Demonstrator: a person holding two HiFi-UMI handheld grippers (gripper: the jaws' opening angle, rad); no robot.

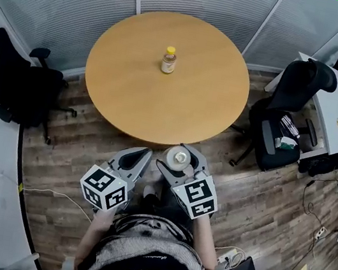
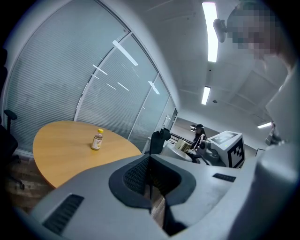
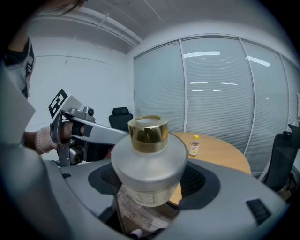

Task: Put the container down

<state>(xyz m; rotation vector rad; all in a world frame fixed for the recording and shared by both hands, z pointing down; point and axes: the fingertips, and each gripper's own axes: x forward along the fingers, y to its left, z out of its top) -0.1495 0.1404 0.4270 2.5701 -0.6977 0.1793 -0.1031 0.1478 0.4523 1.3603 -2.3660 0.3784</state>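
A frosted white container with a gold cap (image 3: 147,161) sits upright between the jaws of my right gripper (image 3: 147,180), which is shut on its body. In the head view, the container (image 1: 179,159) and right gripper (image 1: 181,163) hang just off the near edge of the round wooden table (image 1: 132,86). My left gripper (image 1: 141,155) is beside it on the left, jaws shut with nothing in them (image 2: 150,176). A small yellow-capped bottle (image 1: 168,60) stands near the table's far middle, well away from both grippers.
A black office chair (image 1: 30,94) stands left of the table. Another one (image 1: 289,113) stands at the right, next to a white desk (image 1: 336,105). Glass walls with blinds curve behind the table. Cables lie on the wood floor (image 1: 55,194).
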